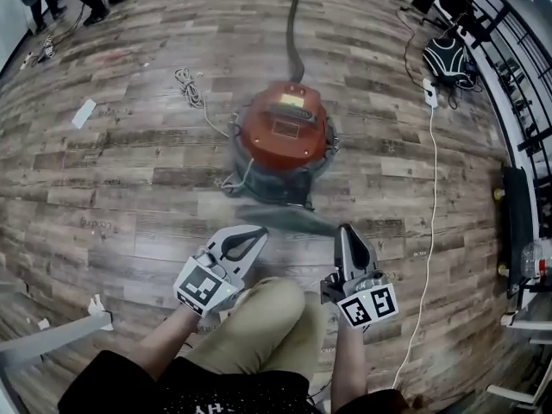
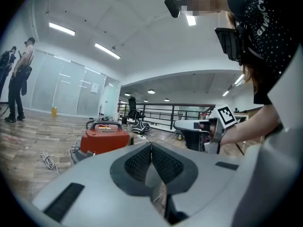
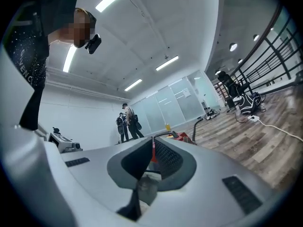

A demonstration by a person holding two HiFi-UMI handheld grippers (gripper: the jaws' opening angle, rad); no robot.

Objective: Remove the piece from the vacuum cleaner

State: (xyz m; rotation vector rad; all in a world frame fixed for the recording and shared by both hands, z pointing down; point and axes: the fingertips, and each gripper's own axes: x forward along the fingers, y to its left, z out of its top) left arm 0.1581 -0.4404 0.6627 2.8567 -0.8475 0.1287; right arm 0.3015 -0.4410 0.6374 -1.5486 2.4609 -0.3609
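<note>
jaws clenched on nothing: the left gripper (image 1: 256, 232) hovers low over the floor (image 1: 103, 188), pointed ahead. beyond it, centred, sits one red vacuum (image 1: 285, 128), well apart, its one hose (image 1: 295, 24) trailing away; which piece comes off i cannot tell. the right gripper (image 1: 345, 229) matches, also pressed closed and empty, likely so both can reach the vacuum together. two grippers, neither touching it.

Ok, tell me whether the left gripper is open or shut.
Shut: in its own view the left gripper has both jaws pressed together, with nothing between them.
</note>
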